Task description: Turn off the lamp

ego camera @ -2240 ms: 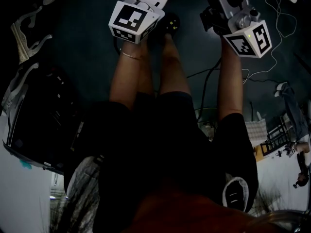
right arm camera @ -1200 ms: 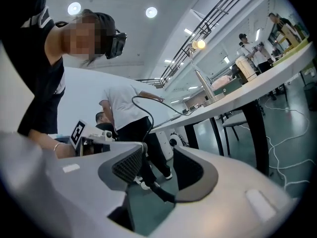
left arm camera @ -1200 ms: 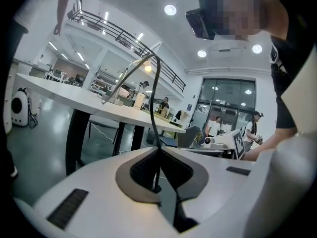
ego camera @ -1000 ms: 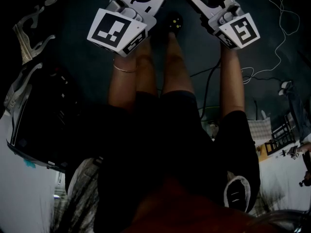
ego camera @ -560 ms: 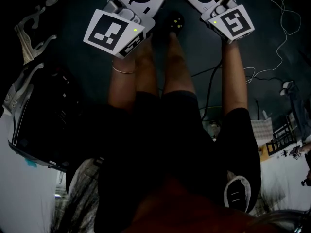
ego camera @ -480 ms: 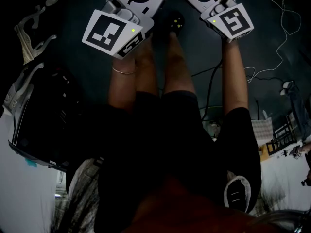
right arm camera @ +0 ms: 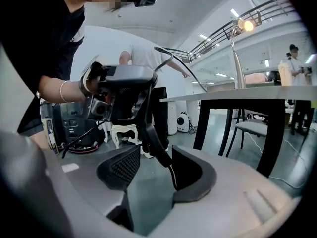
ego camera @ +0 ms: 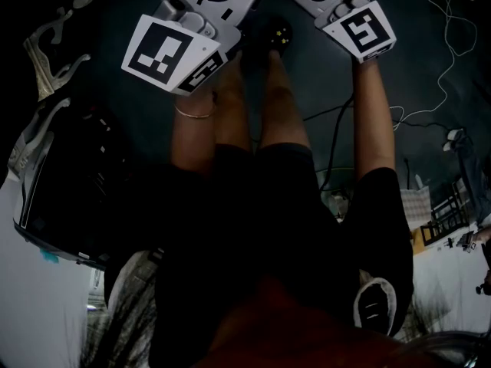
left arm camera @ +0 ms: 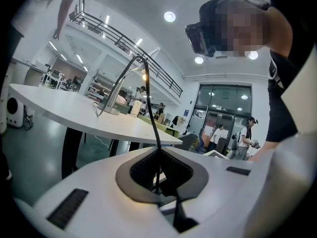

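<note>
So, lamp (left arm camera: 119, 86): lit, standing on the tabletop (left arm camera: 54, 105), well apart from both pairs of jaws, ahead and up to the left in the left gripper view.
Cord (left arm camera: 151, 118): thin and black, it ran up out of the left gripper (left arm camera: 157, 152) and arced off toward the lamp.
Left jaws: narrow, pinched on the cord, with the gripper held close to level.
Switch (right arm camera: 151, 135): a slim dark block on the cord, its long axis slanting down from the left gripper into the gap of the right gripper (right arm camera: 156, 156).
Right jaws: had just been opening and stood wide, one on either side of the switch, pads not pressing it.
Nearer hand: the right, tipped a little downward and facing the left gripper.
Next move, as I judged it: a squeeze across the switch's narrow side.
</note>
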`<state>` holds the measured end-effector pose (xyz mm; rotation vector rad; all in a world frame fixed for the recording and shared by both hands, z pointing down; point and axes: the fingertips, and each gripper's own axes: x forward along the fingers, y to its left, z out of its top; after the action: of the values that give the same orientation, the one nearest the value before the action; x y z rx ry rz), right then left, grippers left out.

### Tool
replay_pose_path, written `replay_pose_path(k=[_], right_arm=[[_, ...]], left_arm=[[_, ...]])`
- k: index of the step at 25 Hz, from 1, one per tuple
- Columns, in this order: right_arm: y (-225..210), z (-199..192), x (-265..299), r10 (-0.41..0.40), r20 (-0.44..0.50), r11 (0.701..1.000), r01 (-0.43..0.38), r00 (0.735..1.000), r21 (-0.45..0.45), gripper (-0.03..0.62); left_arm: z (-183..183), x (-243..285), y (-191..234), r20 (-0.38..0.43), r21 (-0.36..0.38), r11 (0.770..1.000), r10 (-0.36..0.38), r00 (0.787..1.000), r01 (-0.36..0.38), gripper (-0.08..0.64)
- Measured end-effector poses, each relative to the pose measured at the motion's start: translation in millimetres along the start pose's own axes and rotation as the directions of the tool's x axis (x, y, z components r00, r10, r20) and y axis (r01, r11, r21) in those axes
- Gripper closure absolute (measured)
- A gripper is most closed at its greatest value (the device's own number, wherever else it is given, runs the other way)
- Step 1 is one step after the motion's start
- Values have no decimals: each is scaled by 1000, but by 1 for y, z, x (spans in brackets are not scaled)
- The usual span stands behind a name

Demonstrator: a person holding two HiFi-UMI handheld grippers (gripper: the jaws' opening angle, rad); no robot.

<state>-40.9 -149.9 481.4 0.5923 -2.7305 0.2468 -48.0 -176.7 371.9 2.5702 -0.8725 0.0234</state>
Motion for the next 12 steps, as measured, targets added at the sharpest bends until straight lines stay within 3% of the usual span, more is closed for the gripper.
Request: replay_pose_path(k=[7,9,12], right_arm=[[6,3,4,38,5,999,-38,999,-11,410],[8,4,5,39,5,999,-39,999,-19,464],[9,5,4,38,15,999,-38,999,-14,469]], left_arm=[[4,0,-2,10,-2,1000,-5,1000,5,541],[5,0,-4,15,2,1000,-7,1000,7,541],[6,-1,-4,21,4,1000,-11,1000,11,541]])
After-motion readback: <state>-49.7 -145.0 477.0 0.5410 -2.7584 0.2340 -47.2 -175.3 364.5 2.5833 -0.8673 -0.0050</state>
